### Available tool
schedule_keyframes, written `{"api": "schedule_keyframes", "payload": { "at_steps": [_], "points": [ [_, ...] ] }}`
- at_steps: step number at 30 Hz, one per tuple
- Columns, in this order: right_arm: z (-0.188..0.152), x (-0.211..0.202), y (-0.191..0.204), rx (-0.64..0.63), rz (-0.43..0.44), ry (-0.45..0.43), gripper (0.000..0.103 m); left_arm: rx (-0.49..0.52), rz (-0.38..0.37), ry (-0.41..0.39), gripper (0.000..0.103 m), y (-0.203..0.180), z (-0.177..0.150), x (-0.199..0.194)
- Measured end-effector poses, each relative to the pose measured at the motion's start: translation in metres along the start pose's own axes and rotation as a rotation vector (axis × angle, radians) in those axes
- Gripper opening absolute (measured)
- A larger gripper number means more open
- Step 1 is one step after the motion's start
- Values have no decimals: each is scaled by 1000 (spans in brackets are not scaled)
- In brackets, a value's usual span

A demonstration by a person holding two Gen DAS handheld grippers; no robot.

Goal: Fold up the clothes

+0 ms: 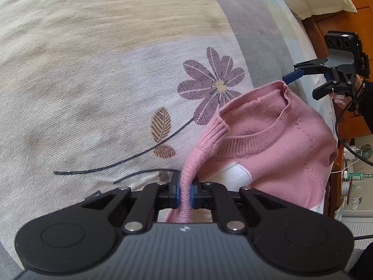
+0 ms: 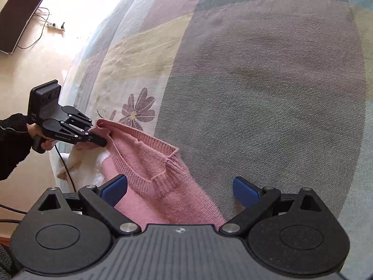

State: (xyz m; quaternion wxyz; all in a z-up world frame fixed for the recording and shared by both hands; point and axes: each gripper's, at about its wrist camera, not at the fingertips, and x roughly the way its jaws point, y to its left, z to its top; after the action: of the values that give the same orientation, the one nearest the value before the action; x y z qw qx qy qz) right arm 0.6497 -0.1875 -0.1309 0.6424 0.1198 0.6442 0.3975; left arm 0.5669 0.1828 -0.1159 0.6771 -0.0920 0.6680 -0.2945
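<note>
One wide bedspread (image 2: 268, 81), blocked in grey, mauve and beige with a purple flower (image 1: 211, 85) printed on it, fills most of what I see. On it near the bed's edge lies my pink sweater (image 1: 275, 144), neckline facing up, with a white patch lower down. My left gripper (image 1: 185, 194) is clamped on a bunched fold of its shoulder. My right gripper (image 2: 180, 190) stands spread wide over the knit, holding nothing.
</note>
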Motion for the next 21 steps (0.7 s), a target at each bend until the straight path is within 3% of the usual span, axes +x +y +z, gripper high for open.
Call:
{"api": "schedule_keyframes", "payload": {
  "at_steps": [3, 7, 12, 15, 21],
  "points": [
    [13, 11, -3, -4, 98, 42, 103, -20, -18, -10, 9, 4, 0, 3],
    [26, 27, 2, -11, 165, 67, 103, -46, -39, -24, 10, 9, -2, 4],
    [-2, 22, -9, 12, 205, 190, 101, -44, -63, -31, 11, 14, -2, 6],
    [-17, 14, -21, 68, 235, 172, 99, -55, -79, -37, 12, 18, -2, 8],
    [14, 32, -8, -7, 268, 181, 100, -48, -74, -32, 12, 16, -1, 10]
  ]
}}
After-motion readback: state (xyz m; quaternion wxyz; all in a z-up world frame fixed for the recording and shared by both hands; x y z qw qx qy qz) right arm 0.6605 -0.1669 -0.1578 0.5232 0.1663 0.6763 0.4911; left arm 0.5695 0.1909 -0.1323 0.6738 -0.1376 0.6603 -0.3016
